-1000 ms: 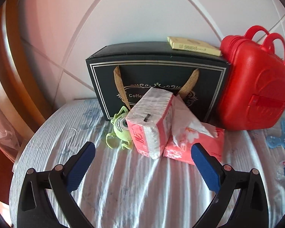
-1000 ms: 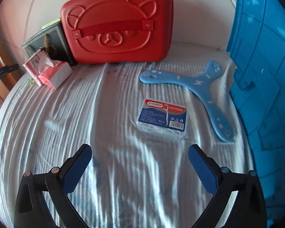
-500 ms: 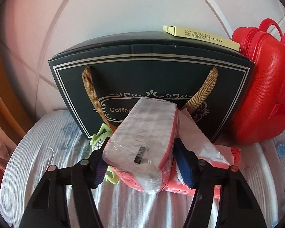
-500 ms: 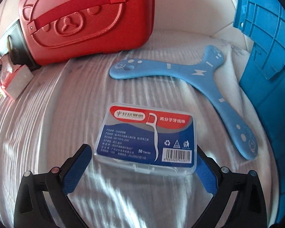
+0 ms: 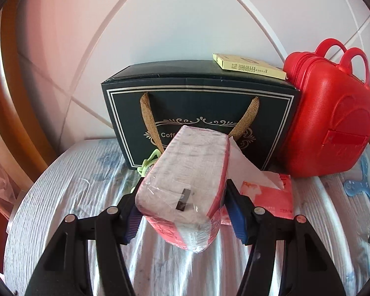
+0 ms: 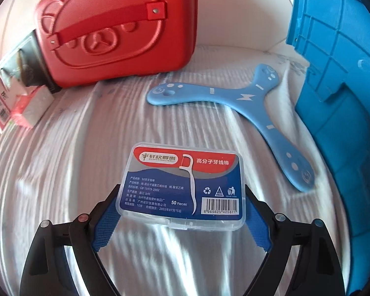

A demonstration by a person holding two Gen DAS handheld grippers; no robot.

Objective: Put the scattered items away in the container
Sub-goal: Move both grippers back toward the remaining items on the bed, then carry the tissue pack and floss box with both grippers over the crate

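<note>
The pink plastic-wrapped pack of tissues (image 5: 187, 187) sits clamped between the blue ribbed pads of the left gripper (image 5: 185, 212), tipped up off the white ribbed tablecloth (image 5: 69, 180), its far end pointing toward the dark green cardboard gift box with tan ribbon handles (image 5: 202, 103). Just right of it lies an opened red tissue packet (image 5: 271, 197) with one sheet pulled up, and a sliver of a lime-green soft toy (image 5: 148, 165) peeks out at the foot of the box. A flat yellow carton (image 5: 249, 66) lies on top of the box, and a red hard-shell bear-face case with two loop handles (image 5: 330, 125) leans against the box's right side. The clear plastic box of dental floss picks with a red and blue label (image 6: 185, 185) lies between the blue pads of the right gripper (image 6: 182, 217), whose jaws have just been closing; both pads meet the box's short sides and hold it. Beyond it a light blue three-armed boomerang (image 6: 249, 101) lies flat on the cloth, close beside the ribbed wall of the blue plastic crate (image 6: 338, 98) at the right edge.
</note>
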